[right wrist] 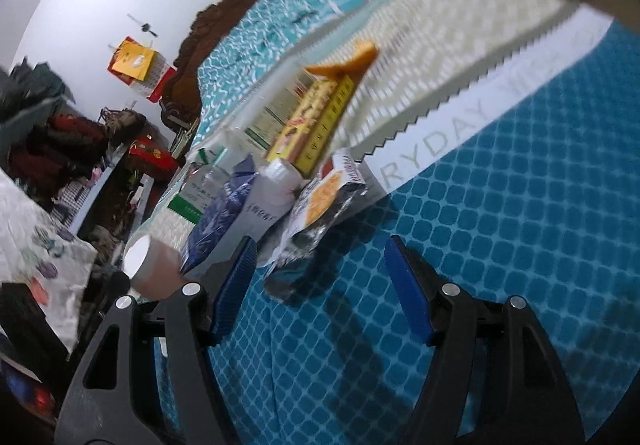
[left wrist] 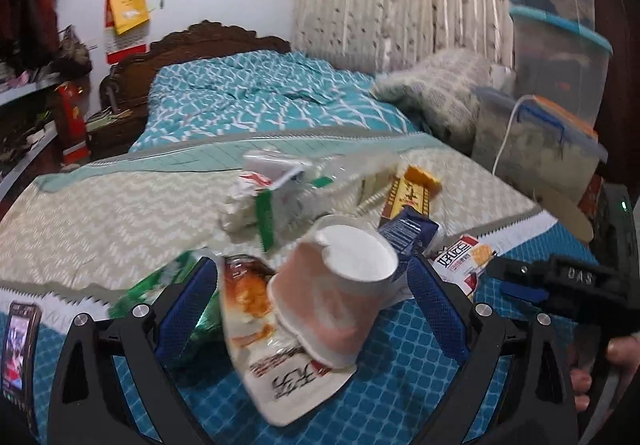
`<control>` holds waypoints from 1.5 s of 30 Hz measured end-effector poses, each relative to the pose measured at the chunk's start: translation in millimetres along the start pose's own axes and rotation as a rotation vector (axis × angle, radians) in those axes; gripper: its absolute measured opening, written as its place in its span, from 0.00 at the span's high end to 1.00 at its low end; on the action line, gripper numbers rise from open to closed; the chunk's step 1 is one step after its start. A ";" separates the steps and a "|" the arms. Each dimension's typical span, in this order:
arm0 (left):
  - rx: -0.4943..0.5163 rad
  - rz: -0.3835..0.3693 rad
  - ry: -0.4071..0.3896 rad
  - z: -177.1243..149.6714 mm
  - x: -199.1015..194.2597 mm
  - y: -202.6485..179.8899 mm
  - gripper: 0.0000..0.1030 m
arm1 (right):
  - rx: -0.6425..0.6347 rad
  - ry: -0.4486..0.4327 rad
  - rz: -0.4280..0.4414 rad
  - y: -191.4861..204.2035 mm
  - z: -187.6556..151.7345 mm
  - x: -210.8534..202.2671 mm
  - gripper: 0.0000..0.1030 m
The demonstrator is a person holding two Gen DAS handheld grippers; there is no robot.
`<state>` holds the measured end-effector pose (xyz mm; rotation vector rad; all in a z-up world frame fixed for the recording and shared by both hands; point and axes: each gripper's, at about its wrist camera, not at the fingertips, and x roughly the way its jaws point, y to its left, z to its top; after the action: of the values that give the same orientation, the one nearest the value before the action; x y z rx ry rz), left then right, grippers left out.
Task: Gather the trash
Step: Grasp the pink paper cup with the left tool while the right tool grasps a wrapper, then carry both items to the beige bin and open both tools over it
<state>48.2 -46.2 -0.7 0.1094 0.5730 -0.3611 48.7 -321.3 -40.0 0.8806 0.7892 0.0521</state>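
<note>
The left gripper (left wrist: 312, 297) jaws stand spread around a tilted paper cup (left wrist: 340, 293); the right gripper (right wrist: 320, 285) jaws are spread just short of a snack wrapper (right wrist: 316, 213).

The open left gripper (left wrist: 312, 293) straddles a tilted paper cup (left wrist: 340, 285) atop a snack wrapper (left wrist: 256, 329).

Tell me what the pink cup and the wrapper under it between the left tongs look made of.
Pink cup: probably thin paper, matte pink wall and plain white inside, with its rim dented. Wrapper: likely glossy plastic film, printed with a food photo, creased and catching light. Both lie between the open left tongs.
</note>
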 end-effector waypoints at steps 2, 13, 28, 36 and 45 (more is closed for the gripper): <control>0.038 0.007 0.017 1.4 10.7 -9.9 0.11 | 0.008 0.010 0.012 -2.1 5.6 9.8 0.34; 0.067 0.073 0.029 11.4 3.6 -13.8 0.63 | -0.091 0.032 0.130 6.7 20.7 23.5 0.88; 0.196 -0.680 0.203 123.1 91.3 -244.2 0.63 | 0.027 -0.371 -0.032 -144.5 109.2 -141.7 0.88; 0.253 -0.861 0.359 138.0 179.5 -416.6 0.60 | 0.139 -0.400 -0.191 -237.9 168.6 -175.5 0.86; 0.199 -0.740 0.371 144.0 210.3 -434.8 0.18 | 0.157 -0.423 -0.223 -256.0 175.7 -173.7 0.30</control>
<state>127.5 -543.9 3.8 0.1552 0.9388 -1.1338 -33.3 -667.4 -50.8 0.9059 0.4934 -0.3863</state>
